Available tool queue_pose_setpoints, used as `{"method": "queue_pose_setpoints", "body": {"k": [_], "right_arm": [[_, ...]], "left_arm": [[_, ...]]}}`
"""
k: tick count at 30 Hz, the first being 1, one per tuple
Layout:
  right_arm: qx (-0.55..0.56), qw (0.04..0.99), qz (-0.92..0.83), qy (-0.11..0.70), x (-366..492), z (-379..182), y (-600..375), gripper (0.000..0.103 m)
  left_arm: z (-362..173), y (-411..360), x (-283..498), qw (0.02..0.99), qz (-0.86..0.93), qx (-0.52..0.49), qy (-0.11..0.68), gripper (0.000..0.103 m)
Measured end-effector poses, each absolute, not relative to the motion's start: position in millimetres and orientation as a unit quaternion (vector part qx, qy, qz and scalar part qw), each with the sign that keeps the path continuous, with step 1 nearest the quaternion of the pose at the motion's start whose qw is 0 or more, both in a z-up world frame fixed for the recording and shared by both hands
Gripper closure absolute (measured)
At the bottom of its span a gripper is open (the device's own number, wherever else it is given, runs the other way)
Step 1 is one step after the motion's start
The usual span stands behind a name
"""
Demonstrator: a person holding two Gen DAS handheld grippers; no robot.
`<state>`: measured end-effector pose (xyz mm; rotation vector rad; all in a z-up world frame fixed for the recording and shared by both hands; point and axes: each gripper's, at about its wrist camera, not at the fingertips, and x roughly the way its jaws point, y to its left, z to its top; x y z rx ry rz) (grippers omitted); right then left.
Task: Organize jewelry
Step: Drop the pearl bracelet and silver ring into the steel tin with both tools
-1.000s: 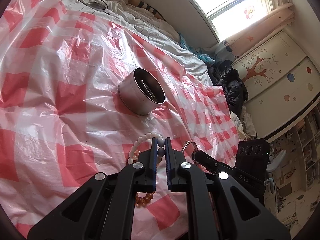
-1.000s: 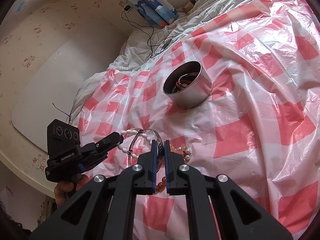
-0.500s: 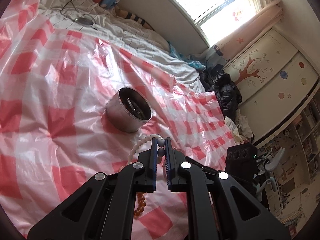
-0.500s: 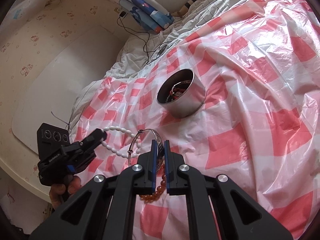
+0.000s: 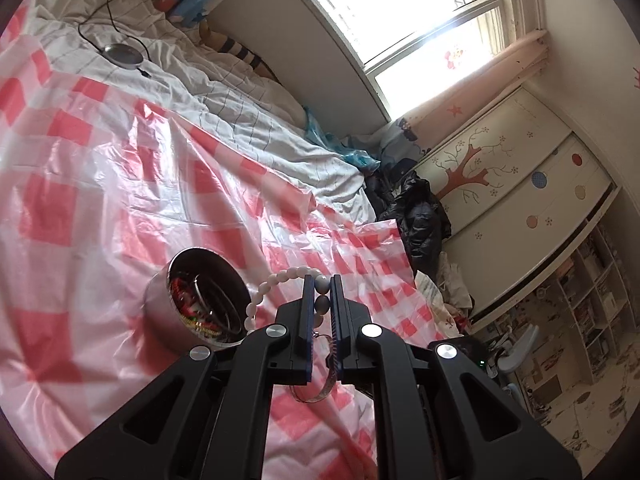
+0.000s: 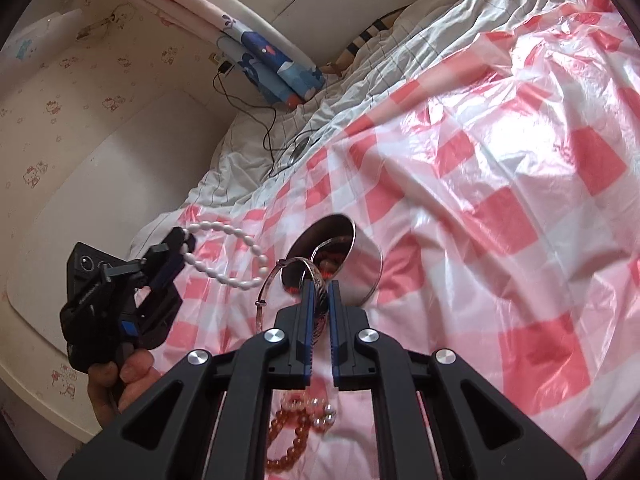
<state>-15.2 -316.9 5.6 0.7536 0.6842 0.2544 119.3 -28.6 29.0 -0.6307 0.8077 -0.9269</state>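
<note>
The left gripper (image 5: 322,292) clamps the white bead bracelet (image 6: 224,252) beside the metal tin (image 6: 360,264). The right gripper (image 6: 320,292) clamps the silver bangle (image 6: 276,280) directly before the tin's mouth.

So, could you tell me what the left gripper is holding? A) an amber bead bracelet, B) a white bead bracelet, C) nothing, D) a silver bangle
B: the left gripper is shut on the white bead bracelet, while the silver bangle sits in the right gripper.

shiny metal tin (image 5: 160,300), glossy plastic sheet (image 5: 120,184)
</note>
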Motion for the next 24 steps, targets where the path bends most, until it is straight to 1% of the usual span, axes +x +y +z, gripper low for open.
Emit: {"method": "queue_pose_setpoints", "body": {"k": [2, 4, 6, 7, 9, 11, 13, 16, 17, 18, 20, 21, 22, 24], "right_arm": [[0.360, 0.868, 0.114, 0.323, -3.9, 7.4, -321.4, 0.095], [0.356, 0.870, 0.109, 0.323, 8.2, 8.9, -322.4, 0.095], [0.344, 0.875, 0.104, 0.323, 19.0, 11.8, -319.5, 0.095], [0.334, 0.879, 0.104, 0.324, 27.2, 13.7, -315.5, 0.095], [0.314, 0.885, 0.101, 0.328, 39.7, 17.0, -307.8, 0.095], [0.288, 0.892, 0.094, 0.335, 55.0, 18.0, -295.7, 0.095], [0.263, 0.894, 0.091, 0.350, 69.1, 14.2, -281.5, 0.095], [0.218, 0.896, 0.077, 0.378, 86.5, 4.2, -260.6, 0.093], [0.209, 0.898, 0.069, 0.382, 88.7, 1.5, -257.7, 0.086], [0.205, 0.898, 0.062, 0.384, 90.2, -0.7, -257.5, 0.074], [0.202, 0.905, 0.051, 0.370, 82.7, 3.2, -259.9, 0.062], [0.200, 0.909, 0.048, 0.363, 78.8, 6.5, -261.2, 0.061], [0.201, 0.912, 0.047, 0.353, 71.3, 11.7, -264.7, 0.060], [0.205, 0.916, 0.042, 0.341, 53.7, 19.3, -272.7, 0.048]], "left_arm": [[20.9, -43.0, 132.7, 0.780, -0.408, -0.272, 0.390, 0.096], [8.4, -61.9, 146.5, 0.814, -0.347, -0.193, 0.424, 0.096], [-1.4, -66.4, 153.1, 0.826, -0.306, -0.151, 0.448, 0.096], [-4.0, -63.7, 155.3, 0.825, -0.292, -0.152, 0.460, 0.093], [0.9, -55.5, 154.4, 0.830, -0.282, -0.156, 0.455, 0.085], [12.2, -45.3, 149.1, 0.844, -0.272, -0.152, 0.436, 0.071], [19.2, -34.6, 146.0, 0.849, -0.271, -0.161, 0.424, 0.062], [22.5, -21.0, 141.1, 0.850, -0.268, -0.162, 0.423, 0.059], [20.9, -16.3, 138.5, 0.850, -0.267, -0.163, 0.425, 0.058], [20.6, -11.4, 134.0, 0.849, -0.265, -0.163, 0.427, 0.057], [21.4, -5.8, 125.5, 0.852, -0.262, -0.159, 0.425, 0.053], [22.3, -3.5, 118.5, 0.854, -0.259, -0.154, 0.423, 0.051], [22.9, -2.2, 111.7, 0.858, -0.256, -0.149, 0.420, 0.047], [26.4, 1.2, 91.3, 0.870, -0.244, -0.127, 0.409, 0.041]]}}
